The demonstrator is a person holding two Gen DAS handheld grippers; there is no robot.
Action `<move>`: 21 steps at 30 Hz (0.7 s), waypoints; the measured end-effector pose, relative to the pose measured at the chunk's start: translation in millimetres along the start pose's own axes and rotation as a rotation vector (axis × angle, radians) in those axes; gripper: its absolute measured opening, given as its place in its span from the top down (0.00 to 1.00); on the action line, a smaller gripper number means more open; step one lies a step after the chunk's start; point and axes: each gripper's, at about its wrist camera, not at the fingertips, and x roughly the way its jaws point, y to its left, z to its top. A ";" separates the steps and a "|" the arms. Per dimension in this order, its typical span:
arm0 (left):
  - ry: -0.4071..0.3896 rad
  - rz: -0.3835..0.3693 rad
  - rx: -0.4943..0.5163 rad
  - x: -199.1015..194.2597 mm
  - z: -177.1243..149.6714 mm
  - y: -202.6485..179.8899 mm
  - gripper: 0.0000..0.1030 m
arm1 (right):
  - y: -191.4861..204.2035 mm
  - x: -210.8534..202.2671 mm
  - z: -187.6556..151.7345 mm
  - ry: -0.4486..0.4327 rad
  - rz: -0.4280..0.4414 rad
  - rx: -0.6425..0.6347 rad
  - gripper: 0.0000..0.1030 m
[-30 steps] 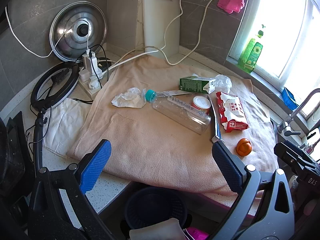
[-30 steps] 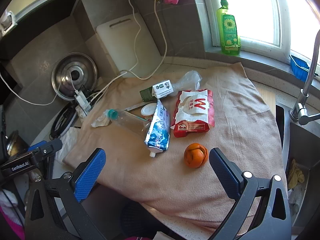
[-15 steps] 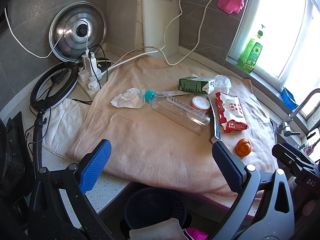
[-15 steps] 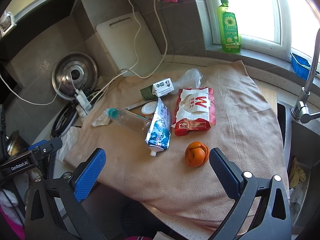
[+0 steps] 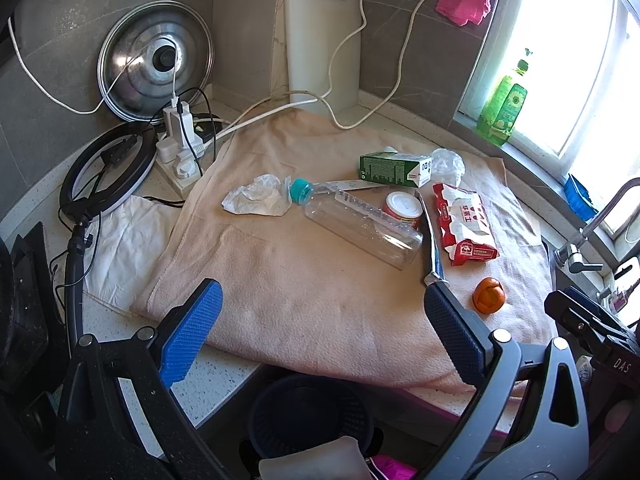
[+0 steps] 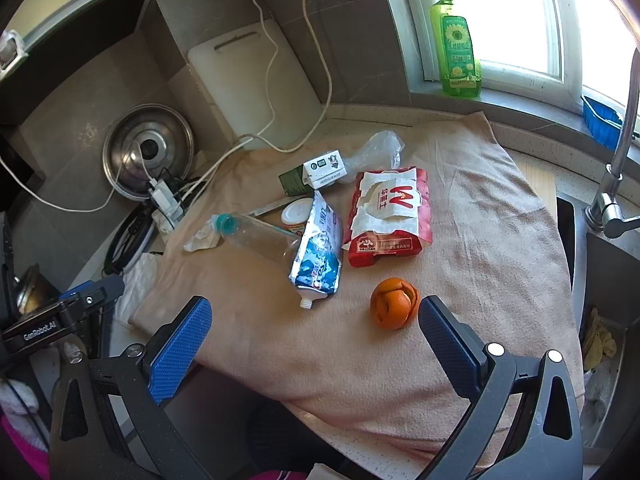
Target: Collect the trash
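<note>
Trash lies on a pink towel [image 5: 304, 296]: a crumpled tissue [image 5: 256, 201], a clear plastic bottle [image 5: 360, 224] with a teal cap, a green carton [image 5: 394, 168], a red-and-white snack bag [image 5: 464, 220], a small round tub [image 5: 402, 208], a blue foil pouch [image 6: 318, 256], a clear plastic bag [image 6: 376, 148] and an orange peel [image 6: 394, 303]. My left gripper [image 5: 320, 324] is open and empty above the towel's near edge. My right gripper [image 6: 316, 334] is open and empty, with the orange peel just ahead of its right finger [image 6: 448, 344].
A dark bin [image 5: 312, 412] stands below the counter edge. A power strip with cables [image 5: 180, 148], a ring light [image 5: 108, 168] and a pot lid [image 5: 156, 60] are at the back left. A cutting board [image 5: 324, 40] leans on the wall. The tap [image 6: 616, 184] and sink are on the right.
The right gripper has moved slightly forward, so the orange peel sits closer to its right finger. The left view has barely shifted. Both grippers stay open.
</note>
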 end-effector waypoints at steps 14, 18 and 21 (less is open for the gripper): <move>0.032 0.028 -0.016 27.8 -1.1 11.8 0.01 | -12.8 11.5 -1.1 0.037 -0.008 0.020 0.01; 0.041 0.050 -0.020 39.3 1.6 18.9 0.01 | -19.5 15.9 -2.4 0.042 -0.032 0.018 0.01; 0.048 0.060 -0.013 48.7 6.0 24.7 0.01 | -28.9 19.3 -3.8 0.036 -0.041 0.023 0.01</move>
